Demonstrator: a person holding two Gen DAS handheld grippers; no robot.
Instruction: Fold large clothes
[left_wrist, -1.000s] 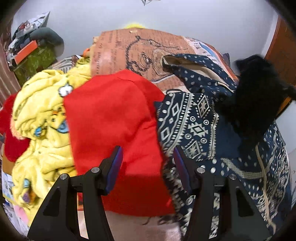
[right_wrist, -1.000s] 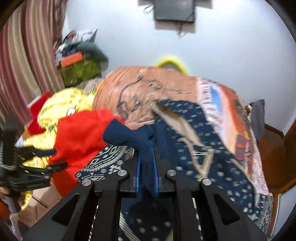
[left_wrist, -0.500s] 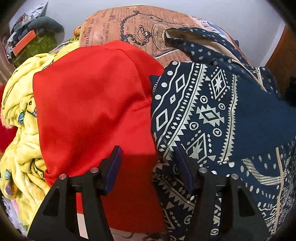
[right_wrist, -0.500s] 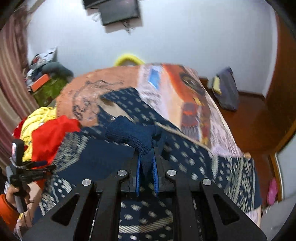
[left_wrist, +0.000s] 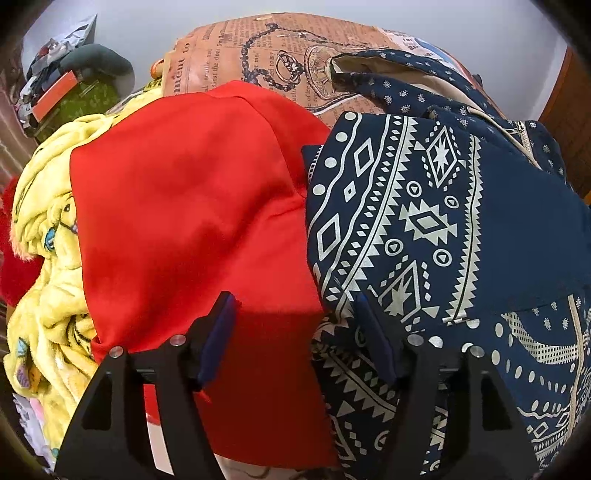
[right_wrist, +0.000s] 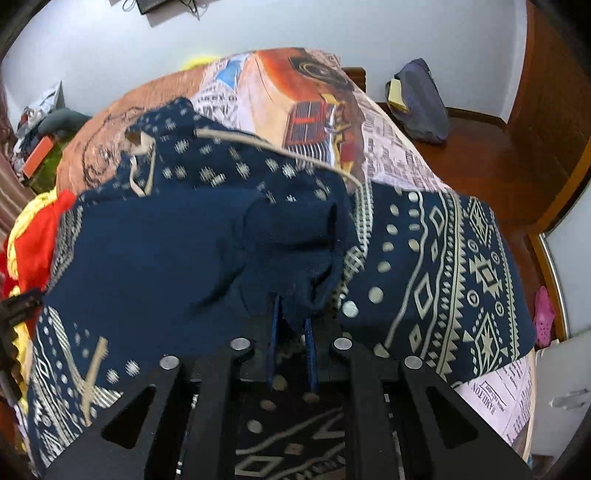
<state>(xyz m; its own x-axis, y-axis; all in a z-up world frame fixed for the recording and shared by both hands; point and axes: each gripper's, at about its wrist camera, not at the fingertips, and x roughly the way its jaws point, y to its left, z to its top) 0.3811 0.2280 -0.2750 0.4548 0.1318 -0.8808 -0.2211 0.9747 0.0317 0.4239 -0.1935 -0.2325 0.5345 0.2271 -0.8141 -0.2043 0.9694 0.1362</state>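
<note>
A large navy garment with cream geometric print (left_wrist: 424, 221) (right_wrist: 147, 258) lies spread over the bed. My right gripper (right_wrist: 291, 310) is shut on a bunched navy fold of that garment (right_wrist: 295, 240), low over the cloth. My left gripper (left_wrist: 295, 314) hovers where a red garment (left_wrist: 192, 206) meets the navy one's edge. Its jaws are opening, and no cloth is pinched between them. The left gripper's body (right_wrist: 14, 310) shows at the left edge of the right wrist view.
A yellow cartoon blanket (left_wrist: 48, 288) is heaped left of the red garment. The bed's newspaper-print cover (left_wrist: 258, 55) (right_wrist: 314, 103) reaches back to a pale wall. A dark bag (right_wrist: 421, 99) lies on the wooden floor on the right, and clutter (left_wrist: 70, 92) is piled at the far left.
My right gripper carried the navy fold across the bed to the right and down. The left gripper sank closer to the clothes and its jaws spread wider.
</note>
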